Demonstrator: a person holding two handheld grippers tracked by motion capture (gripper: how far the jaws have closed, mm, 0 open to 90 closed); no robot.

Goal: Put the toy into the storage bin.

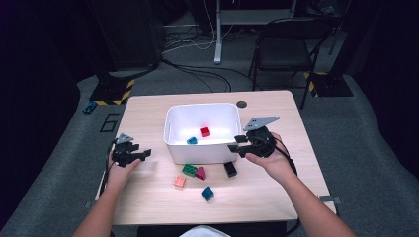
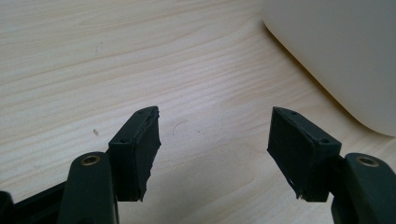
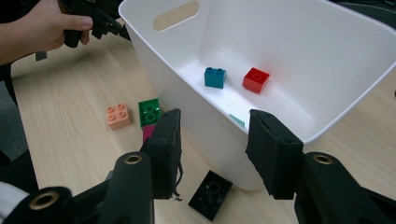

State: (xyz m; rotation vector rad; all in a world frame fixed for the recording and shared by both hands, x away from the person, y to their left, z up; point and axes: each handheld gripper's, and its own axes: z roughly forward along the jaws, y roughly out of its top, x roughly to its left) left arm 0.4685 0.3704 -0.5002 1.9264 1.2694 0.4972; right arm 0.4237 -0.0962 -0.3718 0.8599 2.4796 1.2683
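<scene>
High view: both grippers flank the white bin [image 1: 173,143].
Left gripper [image 1: 143,155] gapes empty over bare table [image 1: 276,197]; right gripper [image 1: 236,143], empty, jaws apart, hovers near the black brick [image 1: 230,169].

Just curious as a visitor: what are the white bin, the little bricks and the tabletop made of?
White bin: probably moulded plastic, smooth, faintly glossy, with a cut-out handle. Red brick and teal brick: likely hard plastic, studded tops with a slight sheen. Table: pale wood grain, matte; solid wood or laminate, I can't tell.
</scene>
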